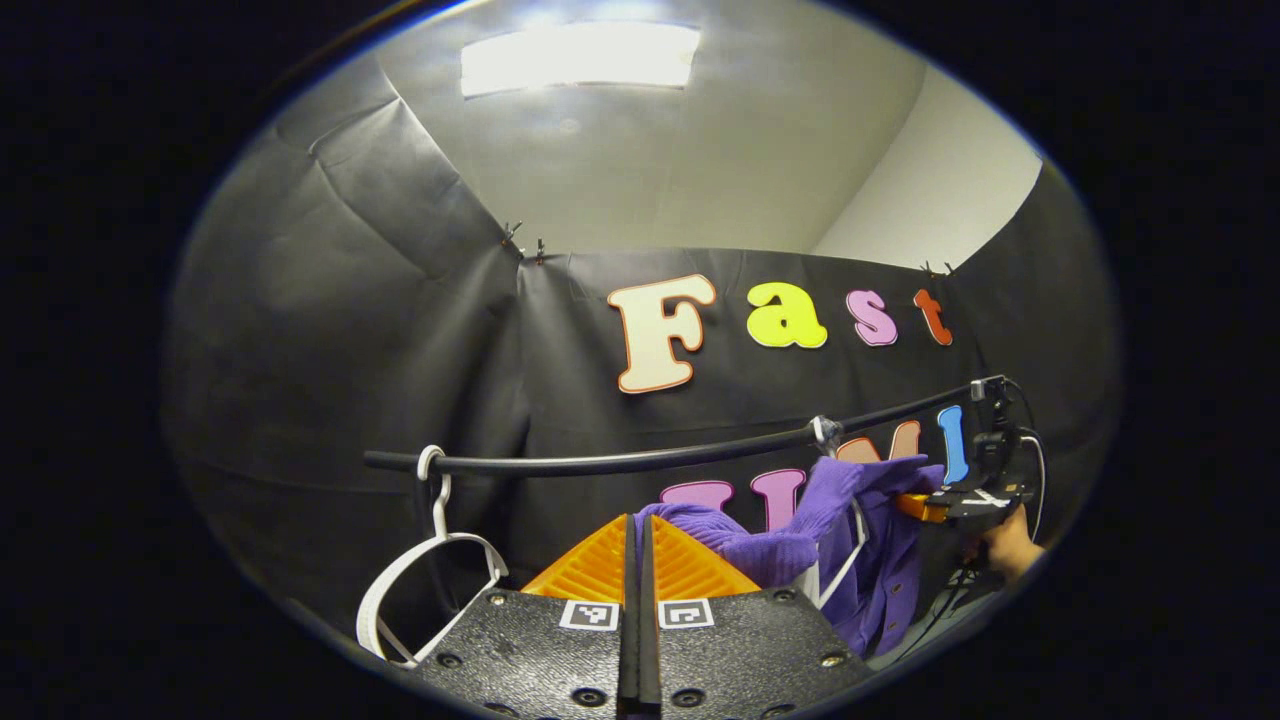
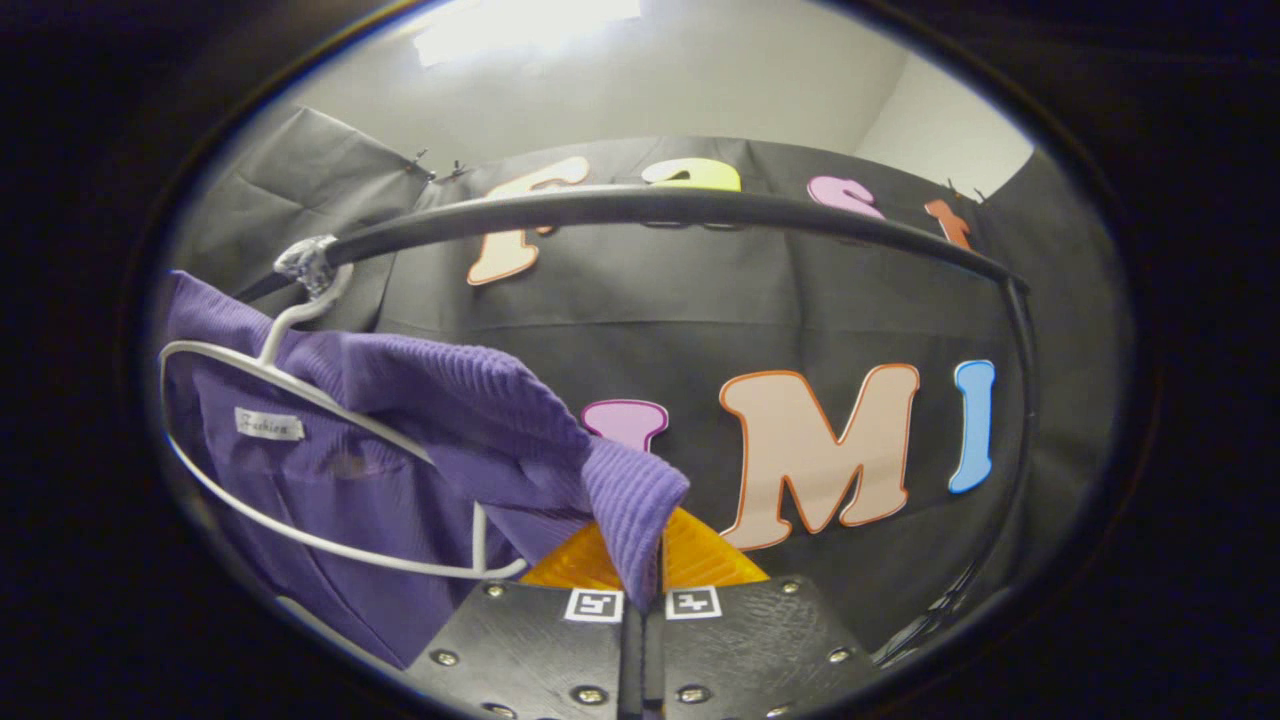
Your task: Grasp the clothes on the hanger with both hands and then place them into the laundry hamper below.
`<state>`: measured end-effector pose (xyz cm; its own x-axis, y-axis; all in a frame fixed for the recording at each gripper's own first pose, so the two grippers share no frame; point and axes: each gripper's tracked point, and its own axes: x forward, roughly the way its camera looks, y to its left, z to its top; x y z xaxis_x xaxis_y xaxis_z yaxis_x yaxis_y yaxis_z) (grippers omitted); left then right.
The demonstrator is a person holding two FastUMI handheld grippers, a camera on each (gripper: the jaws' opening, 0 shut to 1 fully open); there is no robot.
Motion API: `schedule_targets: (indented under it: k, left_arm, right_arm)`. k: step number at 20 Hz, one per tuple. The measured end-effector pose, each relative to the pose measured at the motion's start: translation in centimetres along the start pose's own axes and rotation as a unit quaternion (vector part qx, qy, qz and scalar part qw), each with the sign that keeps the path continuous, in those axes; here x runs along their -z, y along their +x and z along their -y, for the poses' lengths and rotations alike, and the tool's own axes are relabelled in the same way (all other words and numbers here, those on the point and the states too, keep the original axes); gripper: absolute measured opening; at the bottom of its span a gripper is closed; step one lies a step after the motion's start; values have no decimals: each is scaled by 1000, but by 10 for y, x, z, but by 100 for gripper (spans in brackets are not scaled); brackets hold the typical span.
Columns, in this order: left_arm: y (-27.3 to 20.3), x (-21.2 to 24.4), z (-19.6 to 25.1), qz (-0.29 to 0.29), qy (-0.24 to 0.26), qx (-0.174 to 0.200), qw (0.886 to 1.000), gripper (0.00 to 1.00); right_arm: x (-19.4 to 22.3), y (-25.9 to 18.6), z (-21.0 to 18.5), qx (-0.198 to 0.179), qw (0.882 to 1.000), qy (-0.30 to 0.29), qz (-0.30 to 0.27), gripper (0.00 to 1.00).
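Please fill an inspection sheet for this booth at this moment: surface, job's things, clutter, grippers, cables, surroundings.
Surface: nothing seen.
Job's things: purple garment lifted partly off its white hanger, which hangs on the black rail; hamper: nothing seen.
Clutter: an empty white hanger on the rail.
Grippers: left gripper shut on the garment's edge; right gripper shut on the garment's corner.
Cables: a dark cable by the far gripper.
Surroundings: black cloth wall, ceiling light.

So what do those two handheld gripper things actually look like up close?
Each gripper, left and right, has a black textured body with round screws, and two small square black-and-white markers sit by the finger roots. Seen from afar, the right gripper shows a dark body with cables looping off it and a hand behind.
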<state>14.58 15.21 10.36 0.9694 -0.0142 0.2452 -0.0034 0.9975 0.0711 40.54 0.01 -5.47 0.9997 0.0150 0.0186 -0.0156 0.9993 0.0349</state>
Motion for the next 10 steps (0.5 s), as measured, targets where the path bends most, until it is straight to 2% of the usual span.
schedule_targets:
  k: [4,7,10]
  left_arm:
    - [8,25,0,-28,-20,2,999,0]
    - [7,46,-1,-40,-16,2,999,0]
    - [8,69,-1,-52,-27,-1,998,0]
  right_arm:
    - [13,25,30,60,998,0,2,1]
    - [32,35,34,63,998,13,-10,1]
    - [61,40,26,48,998,26,-38,1]
